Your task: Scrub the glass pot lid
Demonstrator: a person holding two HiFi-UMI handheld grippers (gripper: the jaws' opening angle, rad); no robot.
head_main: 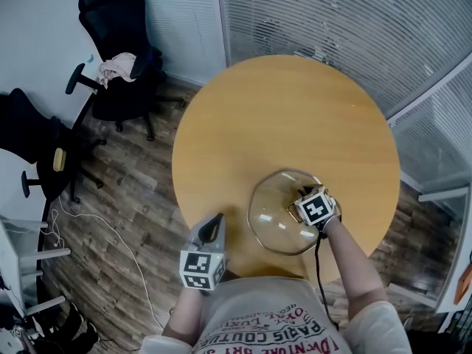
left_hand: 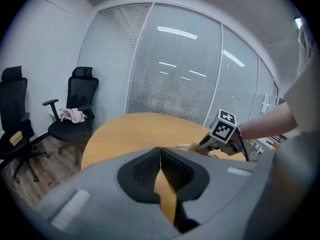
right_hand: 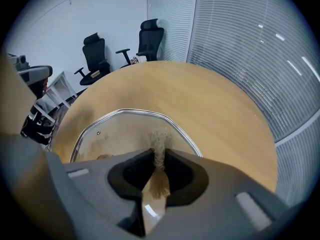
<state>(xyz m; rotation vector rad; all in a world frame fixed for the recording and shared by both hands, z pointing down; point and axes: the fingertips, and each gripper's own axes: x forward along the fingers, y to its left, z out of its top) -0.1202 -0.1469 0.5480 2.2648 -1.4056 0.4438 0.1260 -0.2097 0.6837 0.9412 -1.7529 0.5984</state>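
The glass lid [head_main: 280, 214] lies flat on the round wooden table [head_main: 280, 109], right under the right claw [head_main: 302, 211], with most of its pane spreading out to that claw's left and its metal rim curving just ahead of the jaw tips. The right claw is clamped on a tan, fibrous scrubber [right_hand: 160, 140], pinched upright so that a tuft sticks out past the tips and points down at the glass near the rim. That grip makes sense for scrubbing: the bristly end meets the glass first while the hard jaws stay off it. Whether the tuft is actually pressing on the pane or only hanging just above it I cannot tell. With the lid lying flat, the table takes the push of each stroke (though smooth glass on smooth wood looks likely to skate). The left claw [head_main: 212, 227] hangs well to the left of the right one and nearer the person, out past the table's near edge, jaws together with nothing between them. It seems to be kept clear so the scrubbing side has room, and it sits close enough to come in and steady the rim if the lid slides. Far beyond the left claw, off to its left, stand black office chairs [head_main: 122, 50], one with a crumpled cloth [head_main: 118, 66] on its seat.
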